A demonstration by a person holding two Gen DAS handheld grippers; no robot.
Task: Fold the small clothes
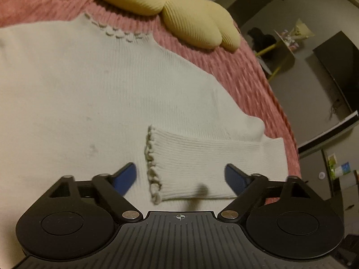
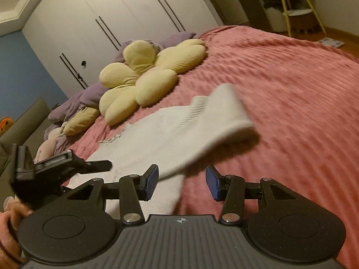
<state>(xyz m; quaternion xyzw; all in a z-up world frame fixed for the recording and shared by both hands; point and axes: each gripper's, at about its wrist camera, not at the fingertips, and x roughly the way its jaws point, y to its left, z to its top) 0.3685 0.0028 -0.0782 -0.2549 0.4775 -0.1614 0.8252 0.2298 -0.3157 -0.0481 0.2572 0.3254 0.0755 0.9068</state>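
A white ribbed knit sweater (image 1: pixel 89 85) lies flat on the pink bed cover (image 1: pixel 246 71). One sleeve (image 1: pixel 202 170) is folded across its body, with the frilled cuff (image 1: pixel 152 170) pointing left. My left gripper (image 1: pixel 180 177) hovers over that cuff, open, its blue pads (image 1: pixel 126 177) wide on either side and not touching the cloth. In the right wrist view the sweater (image 2: pixel 157 139) is blurred and its other sleeve (image 2: pixel 226 109) hangs lifted over its own shadow. My right gripper (image 2: pixel 181 183) is open, with the sweater's edge near its left pad (image 2: pixel 151 181) but not pinched.
A yellow flower-shaped cushion (image 2: pixel 145 76) and purple bedding (image 2: pixel 89 98) lie at the head of the bed. The left gripper (image 2: pixel 67 165) and a hand (image 2: pixel 11 219) show at the right view's left edge. White wardrobes (image 2: pixel 125 11) stand behind, and a yellow-legged side table (image 1: pixel 280 51) stands beyond the bed.
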